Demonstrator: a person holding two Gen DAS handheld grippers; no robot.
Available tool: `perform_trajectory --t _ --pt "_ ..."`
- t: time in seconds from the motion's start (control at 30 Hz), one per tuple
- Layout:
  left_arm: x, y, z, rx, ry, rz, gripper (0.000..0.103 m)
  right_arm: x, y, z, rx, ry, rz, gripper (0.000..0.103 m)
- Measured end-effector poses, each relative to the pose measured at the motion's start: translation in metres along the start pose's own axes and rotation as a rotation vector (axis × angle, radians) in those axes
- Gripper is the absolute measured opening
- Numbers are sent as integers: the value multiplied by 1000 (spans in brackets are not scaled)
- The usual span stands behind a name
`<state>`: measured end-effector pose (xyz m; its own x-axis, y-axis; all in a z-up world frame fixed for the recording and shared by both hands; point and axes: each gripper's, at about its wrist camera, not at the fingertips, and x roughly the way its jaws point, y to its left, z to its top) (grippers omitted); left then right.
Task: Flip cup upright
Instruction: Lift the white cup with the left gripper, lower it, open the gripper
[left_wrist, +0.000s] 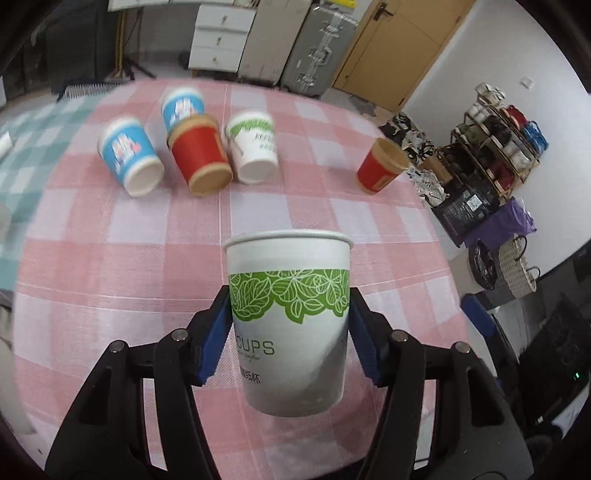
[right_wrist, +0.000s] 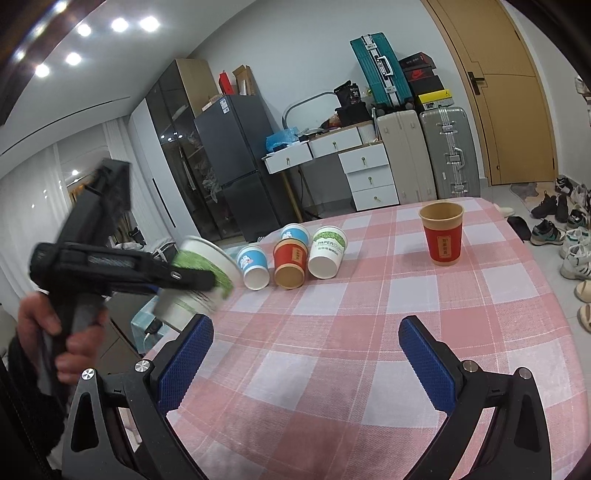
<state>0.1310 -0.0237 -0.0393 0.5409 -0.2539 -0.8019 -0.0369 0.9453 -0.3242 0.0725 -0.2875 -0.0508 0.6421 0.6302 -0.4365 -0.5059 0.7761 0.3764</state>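
On pink checked tablecloth: four tipped cups; left tool grips green-leaf cup, right tool wide.

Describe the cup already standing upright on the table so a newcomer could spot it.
On the pink checked tablecloth, look right of the four clustered cups, toward the door. The red cup stands alone there, and it is the only one resting mouth-up, showing its brown interior.

A left hand-held gripper grips a green-leaf paper cup tilted above the worktop's left edge; the right hand-held gripper gapes wide. Four cups lie overturned near the far edge, one red cup upright.
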Motion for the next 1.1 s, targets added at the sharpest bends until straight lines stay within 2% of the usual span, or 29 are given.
perform_trajectory --t 0.13,0.27,0.37,0.47,0.6,0.63,0.7,0.8,0.87,1.03,1.1 --pt "-55 -8 -11 44 -45 -10 58 -5 11 -3 1 10 11 102" --pt "-96 1 -37 7 -45 -48 58 -8 21 -8 -19 33 11 102" --pt "-119 13 -66 -30 -36 -66 58 -9 27 -14 -27 47 14 102" --pt "-124 21 -94 -53 -11 -69 58 -11 33 -20 -35 60 12 102" --pt "-106 31 -122 -69 32 -54 58 -12 39 -26 -51 76 2 102" --pt "-98 33 -127 -69 40 -49 58 -12 40 -27 -55 79 -2 102" --pt "-76 37 -133 -59 59 9 58 -13 42 -28 -56 85 -10 102" --pt "-43 43 -140 -48 103 24 58 -13 42 -30 -56 92 -25 102" --pt "-28 47 -141 -58 118 1 58 -13 42 -32 -54 99 -30 102" --pt "-3 60 -142 -107 158 11 60 -10 46 -33 -64 113 -37 102" --pt "3 65 -142 -122 165 -13 66 -11 49 -32 -74 106 -44 102"
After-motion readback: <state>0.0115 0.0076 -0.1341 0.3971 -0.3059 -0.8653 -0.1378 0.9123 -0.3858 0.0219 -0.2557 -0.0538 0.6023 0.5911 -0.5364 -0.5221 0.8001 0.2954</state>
